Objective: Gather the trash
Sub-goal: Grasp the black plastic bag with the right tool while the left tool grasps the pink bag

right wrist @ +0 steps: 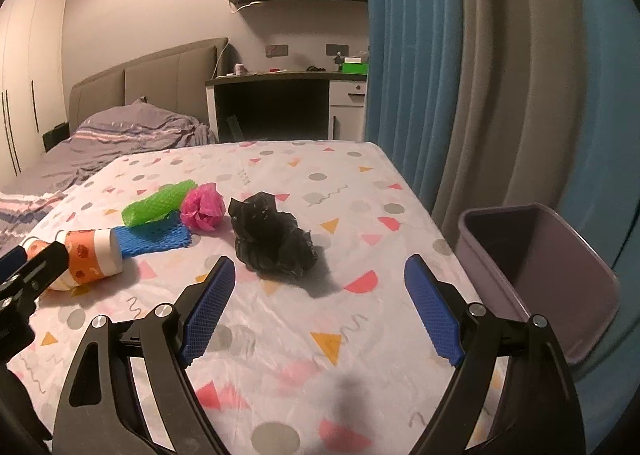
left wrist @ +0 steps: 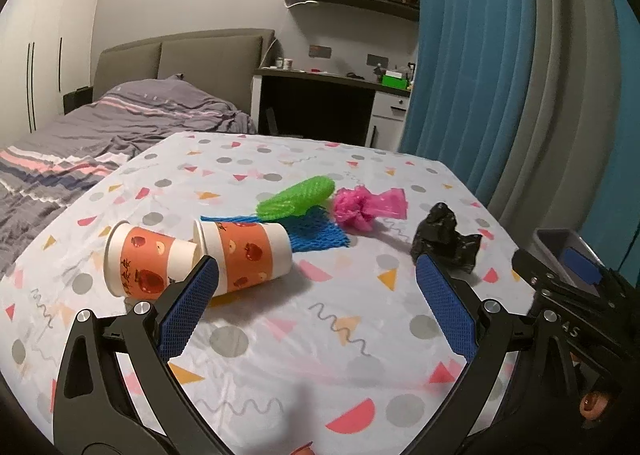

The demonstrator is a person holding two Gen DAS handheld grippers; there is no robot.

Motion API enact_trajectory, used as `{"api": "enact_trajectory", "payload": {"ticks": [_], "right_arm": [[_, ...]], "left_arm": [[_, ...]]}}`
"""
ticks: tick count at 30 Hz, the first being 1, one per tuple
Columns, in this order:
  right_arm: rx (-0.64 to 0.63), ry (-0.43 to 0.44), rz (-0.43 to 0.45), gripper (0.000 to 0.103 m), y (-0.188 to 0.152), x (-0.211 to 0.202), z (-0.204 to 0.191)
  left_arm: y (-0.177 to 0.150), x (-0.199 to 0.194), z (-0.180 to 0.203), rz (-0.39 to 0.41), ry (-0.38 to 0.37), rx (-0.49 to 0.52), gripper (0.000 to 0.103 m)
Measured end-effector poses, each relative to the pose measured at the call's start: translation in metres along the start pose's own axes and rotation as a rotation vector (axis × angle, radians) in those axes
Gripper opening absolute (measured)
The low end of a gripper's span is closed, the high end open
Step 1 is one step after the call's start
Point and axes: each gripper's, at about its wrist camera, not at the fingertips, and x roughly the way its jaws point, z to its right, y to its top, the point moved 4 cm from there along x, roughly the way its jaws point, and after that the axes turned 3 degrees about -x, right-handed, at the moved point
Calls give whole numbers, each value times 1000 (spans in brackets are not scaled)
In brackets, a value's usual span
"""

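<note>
Two wide-open grippers (right wrist: 320, 275) short of black bag (right wrist: 276, 243)

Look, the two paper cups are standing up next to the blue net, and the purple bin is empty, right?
Not quite: the two paper cups lie on their sides, as the left wrist view shows. They are beside the blue net, and the purple bin looks empty.
</note>
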Motion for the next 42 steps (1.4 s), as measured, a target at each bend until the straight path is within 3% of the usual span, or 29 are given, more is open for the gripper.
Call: {"api": "enact_trajectory", "payload": {"ticks": [13, 19, 24, 27, 29, 30, 37, 42], "right_arm": [[-40, 37, -63, 84, 9, 61, -24], [-69, 57, -101, 79, 10, 82, -36], [-69, 72, -148, 62, 10, 91, -39], [-57, 85, -179, 37, 8, 97, -38], [-41, 98, -189, 12, 7, 98, -35], [-27, 109, -189, 8, 7, 97, -33], [34, 114, -121, 3, 8, 71, -9], [73, 104, -79, 3, 10, 43, 17]], "left_arm": [[14, 17, -19, 18, 39, -7, 97], [22, 16, -33, 33, 51, -22, 97], [27, 15, -43, 47, 63, -29, 97], [28, 17, -41, 45, 56, -29, 97], [29, 17, -39, 44, 42, -25, 97], [29, 18, -36, 44, 35, -24, 97], [33, 37, 8, 25, -59, 26, 97], [35, 75, 46, -23, -101, 69, 97]]}}
